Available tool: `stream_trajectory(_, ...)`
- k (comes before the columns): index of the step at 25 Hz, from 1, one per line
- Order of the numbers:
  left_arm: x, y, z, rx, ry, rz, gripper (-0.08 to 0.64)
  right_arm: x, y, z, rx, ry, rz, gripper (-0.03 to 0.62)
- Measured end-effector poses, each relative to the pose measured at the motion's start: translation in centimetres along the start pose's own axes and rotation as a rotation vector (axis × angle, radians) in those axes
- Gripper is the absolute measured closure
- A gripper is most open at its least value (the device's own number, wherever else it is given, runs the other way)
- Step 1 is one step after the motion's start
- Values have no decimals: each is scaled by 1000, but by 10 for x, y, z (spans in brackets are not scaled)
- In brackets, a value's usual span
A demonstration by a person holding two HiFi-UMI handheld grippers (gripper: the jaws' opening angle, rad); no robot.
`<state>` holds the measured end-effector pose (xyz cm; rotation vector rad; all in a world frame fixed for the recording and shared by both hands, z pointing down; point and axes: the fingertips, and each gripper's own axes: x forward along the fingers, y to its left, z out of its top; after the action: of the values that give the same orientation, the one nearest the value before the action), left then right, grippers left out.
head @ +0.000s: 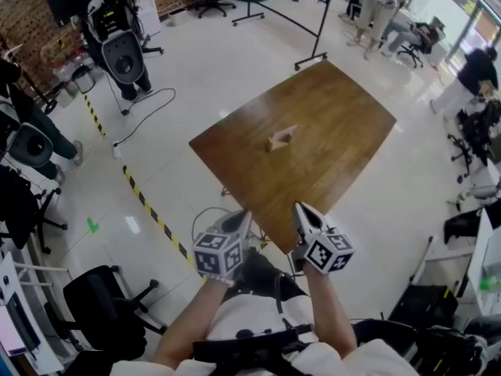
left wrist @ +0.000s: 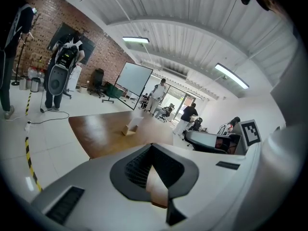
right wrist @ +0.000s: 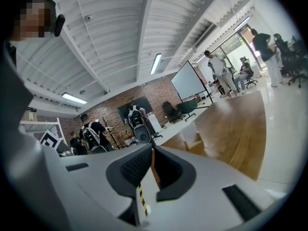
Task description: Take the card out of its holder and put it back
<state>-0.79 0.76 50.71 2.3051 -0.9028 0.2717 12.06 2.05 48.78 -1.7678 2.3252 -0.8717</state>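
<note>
Well, the left gripper (head: 246, 215) has its jaws pressed close together, with only a thin slit lower down. Nothing sits between them. The right gripper (head: 298, 207) looks the same: its jaws almost touch and they hold nothing. The two grippers hang in the air side by side, a little apart, just over the near corner of the desk (head: 337, 116).

The desk is brown wood. It sits turned, so one corner points at the person. Its top is bare all around the holder (head: 275, 142), with lots of free room out to every edge.

The holder is a small wooden block near the middle of the desk, well apart from both grippers. The card (head: 287, 132) is white. It stands in the holder and leans to one side.

Around the desk the pale floor (head: 235, 61) is wide open on the left and on the far side. A yellow and black tape line (head: 145, 198) runs over the floor on the left and passes near the desk's near left edge. A thin cable (head: 145, 112) lies on the floor beyond it. A black chair (head: 102, 296) stands close to the person's left side. A whiteboard stand (head: 293, 10) is past the far corner of the desk. On the right, dark gear and more chairs line the side of the room, apart from the desk. Some people (head: 383, 6) stand far off at the back.
</note>
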Motion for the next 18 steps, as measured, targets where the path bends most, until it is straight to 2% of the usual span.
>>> stream_trajectory(9,30,14,27,55,33,-37,569,55,-28,19,-30,-20,-34,535)
stream_trajectory(12,44,18,38,50,35,-62,569,76,-39,25,-42,-15,-53,528)
stream_trajectory(15,60,19,46,53,50,-87,569,101,-54,30,-45,-3,-61,476)
stream_trajectory(18,76,22,52,53,72,-98,569,125,-71,35,-62,26,-63,374)
